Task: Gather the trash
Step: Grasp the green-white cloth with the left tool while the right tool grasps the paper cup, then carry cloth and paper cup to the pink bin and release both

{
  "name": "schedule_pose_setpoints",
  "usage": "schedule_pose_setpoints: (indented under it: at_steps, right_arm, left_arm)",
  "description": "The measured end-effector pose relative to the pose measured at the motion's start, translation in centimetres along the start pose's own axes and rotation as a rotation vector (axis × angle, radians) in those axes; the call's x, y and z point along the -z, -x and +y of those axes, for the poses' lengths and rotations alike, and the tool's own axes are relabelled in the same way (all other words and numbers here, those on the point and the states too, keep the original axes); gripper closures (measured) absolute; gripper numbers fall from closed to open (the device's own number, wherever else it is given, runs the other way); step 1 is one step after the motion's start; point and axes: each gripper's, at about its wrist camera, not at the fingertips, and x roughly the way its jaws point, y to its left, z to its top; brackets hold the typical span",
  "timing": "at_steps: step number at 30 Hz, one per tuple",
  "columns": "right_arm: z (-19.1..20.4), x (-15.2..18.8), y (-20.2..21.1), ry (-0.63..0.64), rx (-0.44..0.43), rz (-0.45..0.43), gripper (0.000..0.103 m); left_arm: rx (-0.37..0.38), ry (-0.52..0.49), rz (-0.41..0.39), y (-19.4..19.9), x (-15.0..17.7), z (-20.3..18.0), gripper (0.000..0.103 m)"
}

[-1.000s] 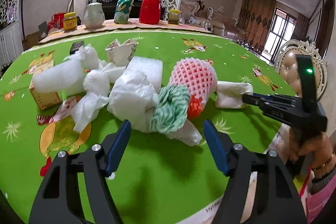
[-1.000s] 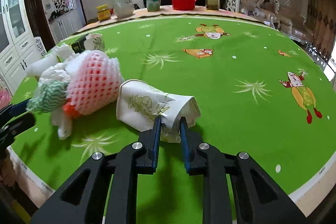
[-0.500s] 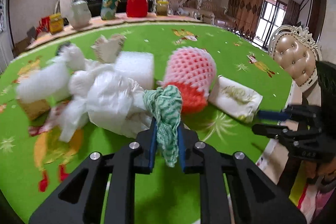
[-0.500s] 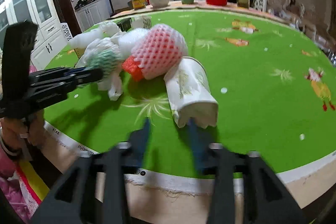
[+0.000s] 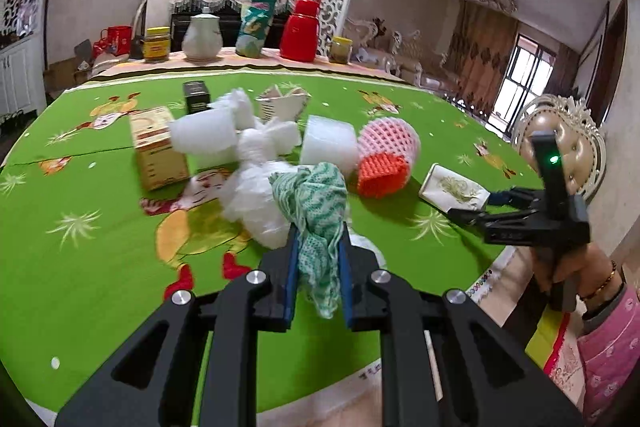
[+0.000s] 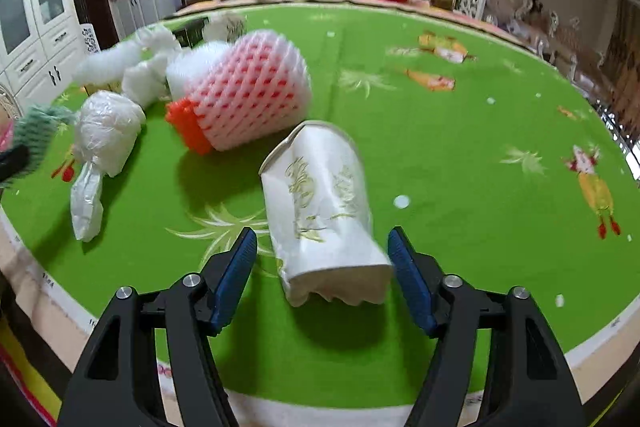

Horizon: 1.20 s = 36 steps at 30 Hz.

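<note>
Green-and-white mesh rag (image 5: 316,211), soft and light, hangs pinched in the left claw (image 5: 318,259) above the tabletop (image 5: 80,267). Right claw (image 6: 322,259), jaws closing, straddles the crushable paper cup (image 6: 324,211); grip mid-body.

left wrist: low, near table (image 5: 100,267); right wrist: steeper; shared: trash pile (image 6: 248,95)

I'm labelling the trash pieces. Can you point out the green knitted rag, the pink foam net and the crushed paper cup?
green knitted rag (image 5: 316,203), left wrist view, its bunched upper part.
pink foam net (image 6: 248,87), right wrist view, middle of its mesh.
crushed paper cup (image 6: 324,203), right wrist view, its printed side.
</note>
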Motion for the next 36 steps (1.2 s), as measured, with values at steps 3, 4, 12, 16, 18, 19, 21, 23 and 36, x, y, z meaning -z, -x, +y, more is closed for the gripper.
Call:
schedule_pose_setpoints:
  at_steps: [3, 4, 12, 16, 18, 19, 21, 23, 36]
  right_arm:
    - [1.1, 0.1, 0.6, 0.016, 0.006, -0.023, 0.055]
    - [1.7, 0.3, 1.0, 0.028, 0.005, -0.039, 0.056]
    - [6.4, 2.2, 5.0, 0.025, -0.013, -0.14, 0.056]
    - [9.1, 3.2, 7.4, 0.025, -0.041, -0.199, 0.056]
    - [10.6, 3.6, 8.5, 0.031, -0.057, -0.221, 0.056]
    - [11.3, 3.7, 9.0, 0.037, -0.061, -0.23, 0.056]
    - [13.1, 4.0, 9.8, 0.053, -0.064, -0.253, 0.056]
    - [14.6, 4.3, 10.4, 0.066, -0.073, -0.273, 0.056]
    - [21.0, 4.6, 11.1, 0.06, -0.141, -0.358, 0.056]
  left_arm:
    - [-0.02, -0.01, -0.01, 1.2, 0.7, 0.5, 0.086]
    - [-0.025, -0.01, -0.012, 1.5, 1.0, 0.5, 0.086]
    - [-0.029, 0.017, -0.015, 2.7, 2.6, 1.2, 0.086]
    - [-0.028, 0.011, -0.031, 4.0, 3.4, 0.9, 0.086]
    - [-0.027, 0.004, -0.033, 4.8, 3.9, 0.7, 0.086]
    - [-0.025, 0.005, -0.034, 5.2, 4.1, 0.7, 0.086]
    - [-0.031, 0.003, -0.041, 6.2, 4.5, 0.8, 0.086]
    - [-0.036, 0.001, -0.049, 7.1, 4.8, 0.9, 0.086]
    - [-0.131, -0.017, -0.108, 11.9, 7.0, 3.4, 0.086]
